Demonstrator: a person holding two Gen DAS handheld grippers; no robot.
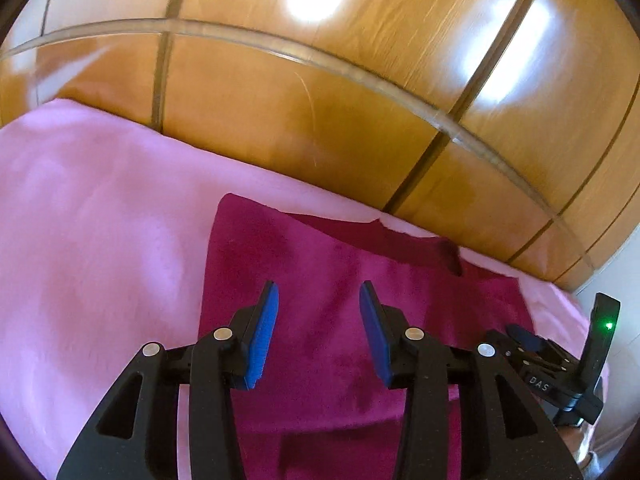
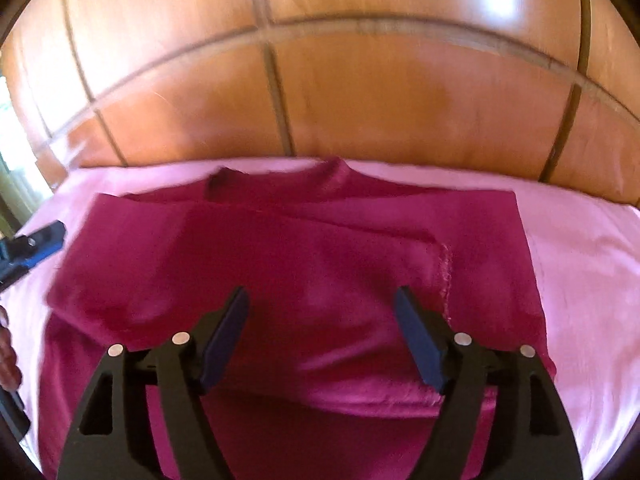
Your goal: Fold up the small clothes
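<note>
Empty, parted right claw (image 2: 322, 304) over blurred magenta garment (image 2: 280, 264), hem cut off.

Hidden, cropped and blurred parts

The magenta garment (image 2: 320, 256) runs off the bottom edge in both views, its near hem hidden behind the gripper frames; the right wrist view is motion-smeared, softening the wooden panelling (image 2: 360, 92); a hand (image 2: 8, 344) at that view's left edge is cropped to a sliver; the pink sheet (image 1: 100, 220) is cut by the lens rim.
</note>
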